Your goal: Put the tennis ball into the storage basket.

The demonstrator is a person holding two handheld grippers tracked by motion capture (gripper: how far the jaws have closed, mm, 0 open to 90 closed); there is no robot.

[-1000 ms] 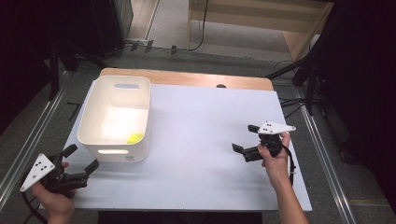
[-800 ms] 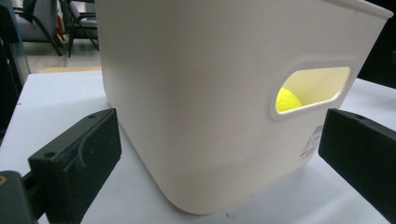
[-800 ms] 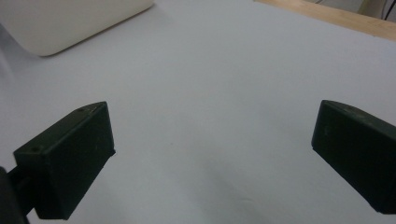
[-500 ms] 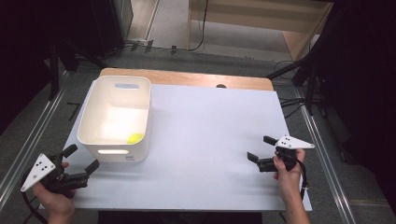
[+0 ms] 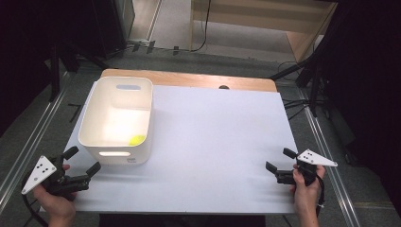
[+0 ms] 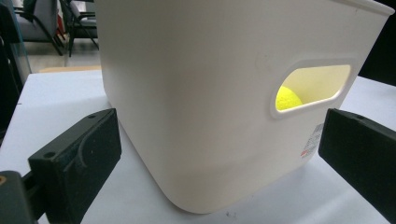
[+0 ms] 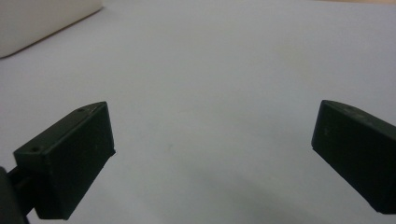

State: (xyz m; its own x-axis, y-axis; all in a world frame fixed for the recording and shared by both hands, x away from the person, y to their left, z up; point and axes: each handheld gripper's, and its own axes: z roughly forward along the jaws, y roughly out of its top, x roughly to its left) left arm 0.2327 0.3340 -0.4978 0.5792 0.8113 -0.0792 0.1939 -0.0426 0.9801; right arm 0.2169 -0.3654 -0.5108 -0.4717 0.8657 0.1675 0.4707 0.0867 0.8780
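Black jaws of my right gripper [image 5: 279, 163] stand spread and hold nothing; it has drawn back toward the table's [image 5: 222, 137] near right corner. My left gripper [image 5: 81, 161], likewise spread, stays by the near left corner, just before the white bin [image 5: 97, 135]. Inside the bin lies the yellow ball [image 5: 137, 140].

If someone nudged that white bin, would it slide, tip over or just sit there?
The bin looks like thin, stiff plastic holding just a small yellow ball, so it is probably light and would slide easily on the smooth table. Its wide base suggests tipping is unlikely. The ball would likely roll about inside.
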